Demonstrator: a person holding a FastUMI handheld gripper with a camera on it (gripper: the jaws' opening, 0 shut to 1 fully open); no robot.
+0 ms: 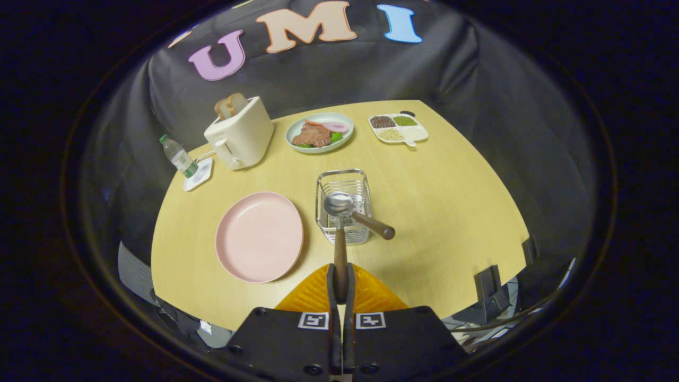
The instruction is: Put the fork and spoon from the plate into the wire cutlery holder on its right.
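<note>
The fingers [340, 284] grip the spoon [339, 233] by its brown handle, its long axis pointing straight ahead, bowl over the wire cutlery holder [344, 204], where another brown-handled utensil [371, 224] leans.

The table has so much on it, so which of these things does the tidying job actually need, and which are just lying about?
Part of the job:
- spoon, its handle clamped in the fingers
- wire cutlery holder
- second utensil with a brown handle, already in the holder
- pink plate, now bare

Just lying about:
- toaster
- water bottle
- plate of food
- divided tray of grains
</note>
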